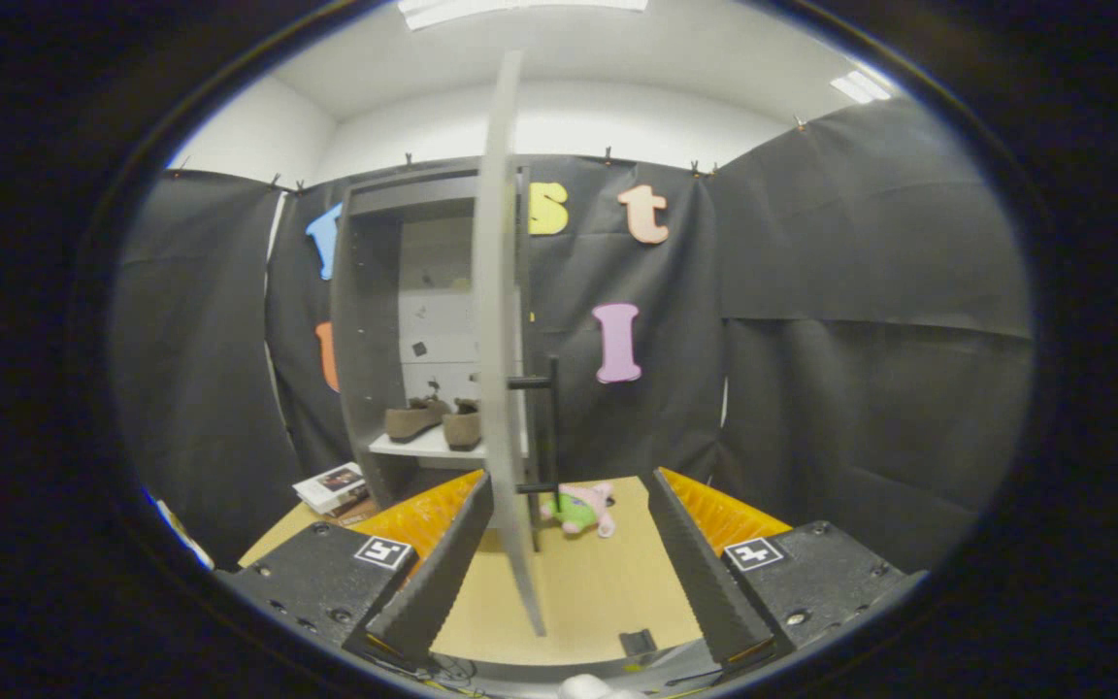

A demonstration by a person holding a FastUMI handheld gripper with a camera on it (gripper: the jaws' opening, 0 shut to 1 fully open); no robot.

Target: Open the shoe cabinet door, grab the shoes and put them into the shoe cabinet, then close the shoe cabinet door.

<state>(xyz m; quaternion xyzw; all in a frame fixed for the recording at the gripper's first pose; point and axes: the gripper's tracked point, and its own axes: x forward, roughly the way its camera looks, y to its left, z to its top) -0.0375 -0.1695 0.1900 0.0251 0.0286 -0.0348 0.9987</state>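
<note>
A grey shoe cabinet (365, 320) stands ahead on the wooden floor with its door (499, 320) swung open, seen edge-on. A dark bar handle (551, 422) is on the door's right face. A pair of tan shoes (435, 419) rests on the white shelf (428, 447) inside the cabinet. My gripper (569, 515) is open; the door's lower edge passes between the fingers, closer to the left one, and neither finger visibly presses on it.
A pink and green plush toy (581, 509) lies on the floor just beyond the door, between the fingers. A stack of booklets (334, 487) lies on the floor left of the cabinet. Black cloth walls close in on both sides.
</note>
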